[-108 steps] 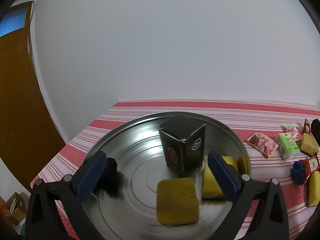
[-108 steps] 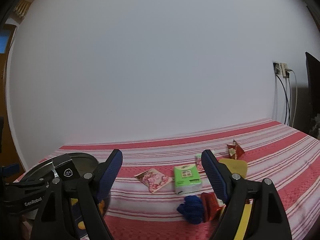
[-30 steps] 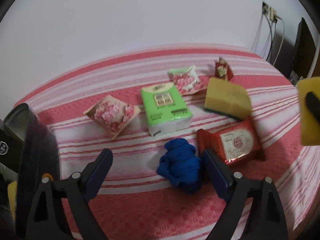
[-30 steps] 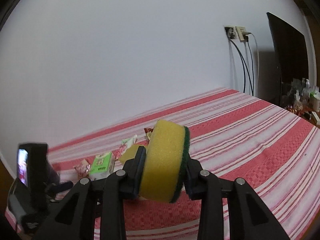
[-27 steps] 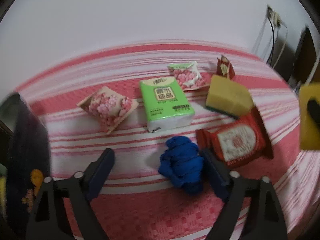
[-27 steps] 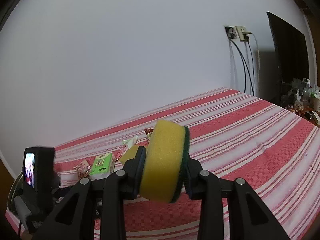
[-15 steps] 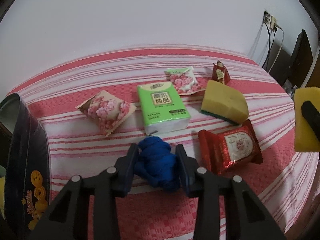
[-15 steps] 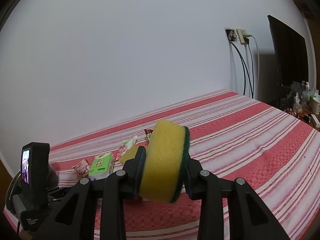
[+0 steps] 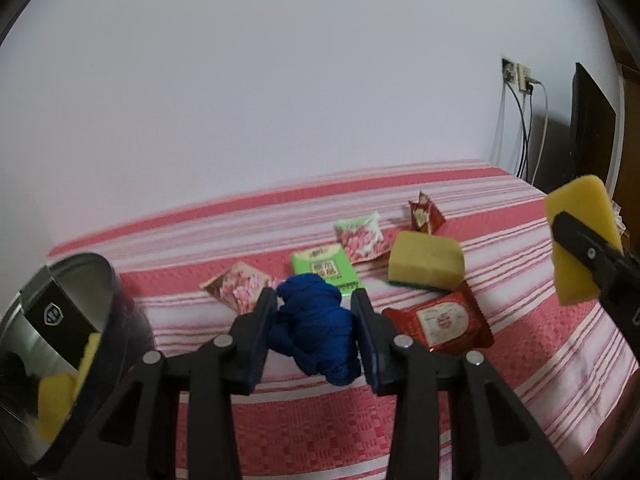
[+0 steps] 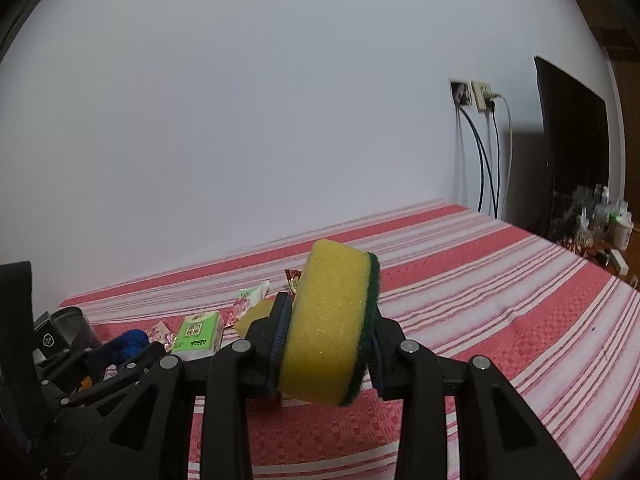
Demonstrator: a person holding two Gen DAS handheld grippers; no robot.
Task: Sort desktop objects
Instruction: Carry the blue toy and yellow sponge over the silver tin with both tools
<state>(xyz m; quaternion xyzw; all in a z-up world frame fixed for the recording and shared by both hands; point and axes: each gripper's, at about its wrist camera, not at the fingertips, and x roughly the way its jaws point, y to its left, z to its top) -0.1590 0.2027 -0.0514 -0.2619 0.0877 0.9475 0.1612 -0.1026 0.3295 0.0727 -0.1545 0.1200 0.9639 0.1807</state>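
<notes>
Left gripper (image 9: 316,332): its jaws were clamped on a bundle of blue cloth (image 9: 314,336), held clear of the striped tablecloth (image 9: 320,432).
Right gripper (image 10: 328,328): its jaws were clenched on a yellow sponge with a green scouring side (image 10: 332,320), squeezed so it bulged above the fingers and held well above the table.
Grip check: the cloth hung loose below the left fingers, so the carry probably called for steady pressure and enough height that the tail did not drag over nearby packets.
Metal basin (image 9: 24,308): it stood at the left edge of the left wrist view, with a black box (image 9: 60,326) and yellow sponges already inside; judged as the destination for at least one load.
Delivery: best done one gripper at a time, lowering into the basin before letting go, clear of the black box.
Red snack packet (image 9: 440,320): it lay on the cloth just right of the left gripper.
Green tissue pack (image 9: 324,274): it lay just beyond the blue cloth, partly hidden by it.
Pink floral packet (image 9: 238,290): it lay left of the tissue pack.
Second sponge (image 9: 426,266): it rested on the table behind the red packet.
Far packets: a green floral packet (image 9: 360,236) and a small red packet (image 9: 424,214) lay nearest the wall.
Progress: several items remained unsorted.
</notes>
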